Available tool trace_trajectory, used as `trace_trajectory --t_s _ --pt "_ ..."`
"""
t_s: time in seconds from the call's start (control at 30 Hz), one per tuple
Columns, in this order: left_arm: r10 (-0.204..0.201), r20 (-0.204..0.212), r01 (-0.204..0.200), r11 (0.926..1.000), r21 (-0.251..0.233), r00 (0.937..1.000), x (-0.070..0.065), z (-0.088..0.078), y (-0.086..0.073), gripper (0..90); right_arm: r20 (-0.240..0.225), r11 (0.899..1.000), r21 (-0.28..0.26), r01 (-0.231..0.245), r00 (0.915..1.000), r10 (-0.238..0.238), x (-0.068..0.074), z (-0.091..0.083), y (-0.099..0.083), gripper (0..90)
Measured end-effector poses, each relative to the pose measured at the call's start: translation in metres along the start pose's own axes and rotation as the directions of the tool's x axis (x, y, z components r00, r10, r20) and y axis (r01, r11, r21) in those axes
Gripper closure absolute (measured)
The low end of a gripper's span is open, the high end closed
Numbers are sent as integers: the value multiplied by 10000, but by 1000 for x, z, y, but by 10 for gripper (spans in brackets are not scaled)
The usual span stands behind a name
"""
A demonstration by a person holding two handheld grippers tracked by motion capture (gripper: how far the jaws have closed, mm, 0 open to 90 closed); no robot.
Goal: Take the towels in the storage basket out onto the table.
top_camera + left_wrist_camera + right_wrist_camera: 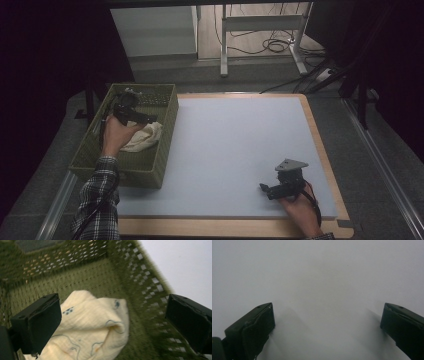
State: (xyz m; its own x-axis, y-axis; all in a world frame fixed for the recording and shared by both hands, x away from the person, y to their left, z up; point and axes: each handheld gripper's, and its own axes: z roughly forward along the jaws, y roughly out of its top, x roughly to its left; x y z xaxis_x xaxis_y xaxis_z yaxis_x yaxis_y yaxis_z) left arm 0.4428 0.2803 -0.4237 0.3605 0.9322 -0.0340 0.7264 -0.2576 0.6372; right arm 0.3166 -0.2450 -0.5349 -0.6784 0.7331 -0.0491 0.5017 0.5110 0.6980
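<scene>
My work surface is a pale blue-grey mat (pixel 235 150) on a wooden table (pixel 320 135). Grey carpet floor (pixel 390 145) surrounds it. Beyond stand a white desk frame (pixel 260 25) (cables (pixel 265 46) coiled beneath) and dark curtains (pixel 50 50). Lighting is dim.

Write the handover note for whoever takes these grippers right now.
Left gripper: open, inside the green basket, jaws apart above the cream cloth, not gripping it.
Right gripper: open, holding nothing, low over the grey mat near its front right corner.
Done: the cloth lies crumpled in the basket at the mat's left edge.
Left: probably just draw the left gripper out of the basket.
</scene>
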Motion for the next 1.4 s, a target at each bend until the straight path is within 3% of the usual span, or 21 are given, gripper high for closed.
trace_trajectory --t_s 0.13,0.3,0.43,0.47,0.5,0.6,0.63,0.67,0.7,0.8,0.9,0.97,1.0,1.03,1.1,1.2,1.3,1.33,1.37,1.4 --pt "-231 -90 235 9988 434 9997 13 14 -7 10 -2 10000 -2 6 10000 -6 0 0 0 0" --pt "-739 139 725 9940 819 9972 27 28 -13 10 -6 10000 0 -4 10000 4 0 0 0 0" --pt "-1041 88 1017 9839 1472 9945 34 42 -15 11 -6 10000 -2 -4 10000 4 0 0 0 0" --pt "-1294 137 1241 9718 2004 9915 37 50 -17 6 -6 10000 -2 -5 10000 5 0 0 0 0" --pt "-1294 137 1241 9718 2004 9915 37 50 -17 0 -6 10000 -2 -5 10000 5 0 0 0 0" --pt "-1522 -27 1479 9557 2543 9883 40 62 -21 0 -9 10000 -1 -4 10000 4 0 0 0 0" --pt "-1594 -30 1540 9482 2777 9872 41 66 -22 0 -10 10000 -3 -5 10000 5 0 0 0 0" --pt "-1688 -170 1651 9314 3243 9855 41 74 -25 0 -10 10000 -4 -7 10000 7 0 0 0 0" --pt "-1688 -170 1651 9314 3243 9855 41 74 -25 5 -10 10000 -4 -7 10000 7 0 0 0 0" --pt "-1768 -302 1754 9130 3683 9838 42 81 -28 11 -11 10000 -4 -5 10000 5 0 0 0 0" --pt "-1922 -209 1830 8881 4216 9811 44 85 -32 99 -9 10000 -4 -6 10000 6 0 0 0 0" --pt "-1328 -556 1437 8871 4386 9896 40 86 -33 194 -9 10000 -5 -4 10000 4 0 0 0 0" --pt "-1076 -667 1262 8853 4475 9919 38 85 -32 329 -9 10000 -5 -3 10000 3 0 0 0 0" --pt "-1128 -562 1260 8863 4455 9920 37 83 -31 329 -9 10000 -5 -3 10000 3 0 0 0 0" --pt "-924 -726 1152 8865 4482 9931 36 81 -30 500 -8 10000 -5 -3 10000 3 0 0 0 0" --pt "-1035 -774 1273 8855 4469 9916 38 79 -31 758 -9 10000 -5 -4 10000 4 0 0 0 0" --pt "-1128 -706 1325 8880 4403 9911 39 77 -31 782 -9 10000 -6 -2 10000 2 0 0 0 0" --pt "-1262 -676 1430 8948 4230 9897 40 74 -30 791 -9 10000 -6 -1 10000 1 0 0 0 0" --pt "-1262 -676 1430 8948 4230 9897 40 74 -30 793 -9 10000 -6 -1 10000 1 0 0 0 0" --pt "-1318 -655 1471 9032 4033 9891 40 71 -29 793 -9 10000 -5 -3 10000 3 0 0 0 0"
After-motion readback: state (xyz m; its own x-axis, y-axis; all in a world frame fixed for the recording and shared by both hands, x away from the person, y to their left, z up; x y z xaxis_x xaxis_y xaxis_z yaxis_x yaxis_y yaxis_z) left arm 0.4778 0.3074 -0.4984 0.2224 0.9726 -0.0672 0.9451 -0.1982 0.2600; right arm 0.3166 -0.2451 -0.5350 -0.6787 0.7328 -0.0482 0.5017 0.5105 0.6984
